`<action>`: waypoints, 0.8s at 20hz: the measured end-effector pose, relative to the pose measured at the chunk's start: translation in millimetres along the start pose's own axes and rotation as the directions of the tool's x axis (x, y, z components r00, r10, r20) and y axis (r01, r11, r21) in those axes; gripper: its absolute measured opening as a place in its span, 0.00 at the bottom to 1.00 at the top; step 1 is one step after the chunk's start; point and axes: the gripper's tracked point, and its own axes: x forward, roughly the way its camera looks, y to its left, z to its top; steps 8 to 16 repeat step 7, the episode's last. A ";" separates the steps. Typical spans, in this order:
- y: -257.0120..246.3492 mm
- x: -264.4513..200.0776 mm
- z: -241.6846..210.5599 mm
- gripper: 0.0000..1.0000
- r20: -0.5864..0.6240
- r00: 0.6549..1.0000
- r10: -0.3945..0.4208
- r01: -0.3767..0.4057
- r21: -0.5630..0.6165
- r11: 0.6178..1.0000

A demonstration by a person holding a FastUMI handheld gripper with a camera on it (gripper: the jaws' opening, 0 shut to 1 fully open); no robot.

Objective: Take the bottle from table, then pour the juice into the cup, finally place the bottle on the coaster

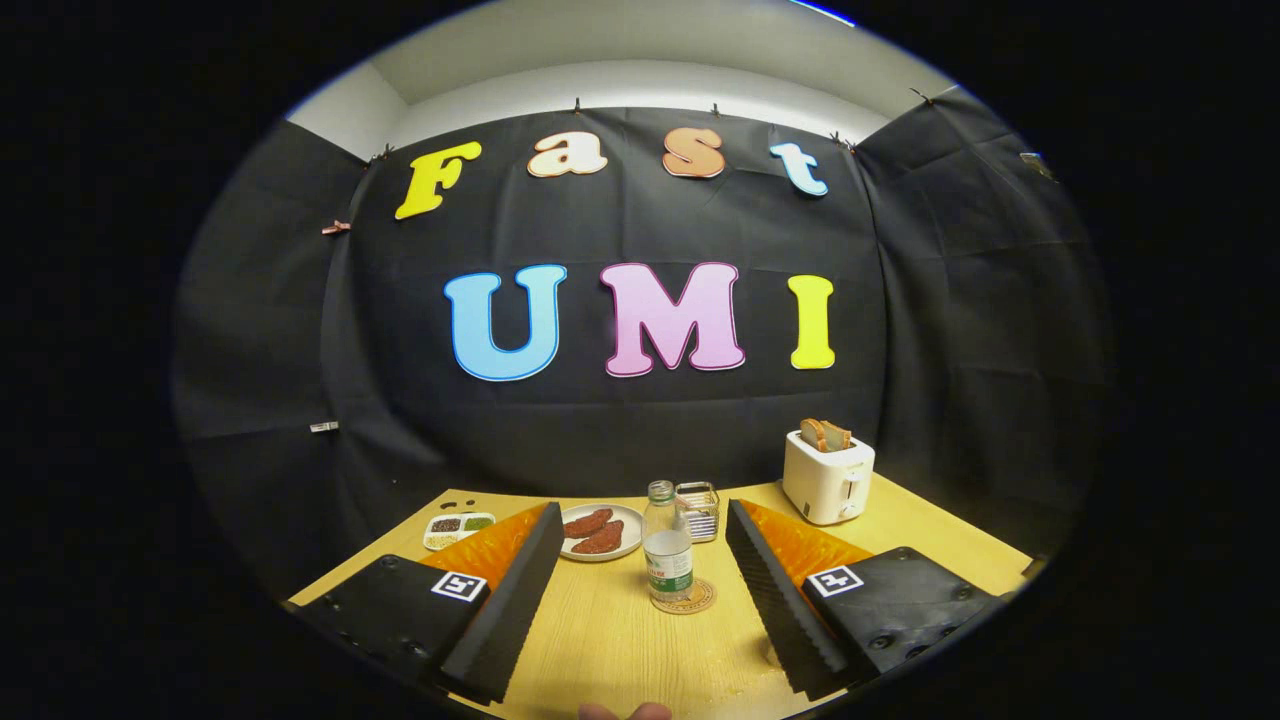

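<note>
Tongs: the gripper hangs spread wide, both fingers well apart and touching nothing.
Bottle: the bottle stands upright on the coaster, between the fingers and just ahead of their tips.
Cup: the glass cup sits just beyond the bottle, close behind it.
Step, my read: the bottle is standing on the coaster and the fingers are free, so this looks like the finish, and what's left is a clean retreat.
How to do it well: draw straight back, fingers wide, so neither one clips the bottle.
Look of the bottle: clear plastic, slim, a label round its lower body, and tall enough to tip easily.
</note>
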 end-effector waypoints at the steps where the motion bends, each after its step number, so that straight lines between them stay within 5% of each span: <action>1: -3.0 -3.3 3.0 1.00 0.001 1.000 0.004 -0.004 0.000 1.000; 16: -13.2 -17.7 16.1 1.00 0.014 1.000 0.026 -0.026 0.002 1.000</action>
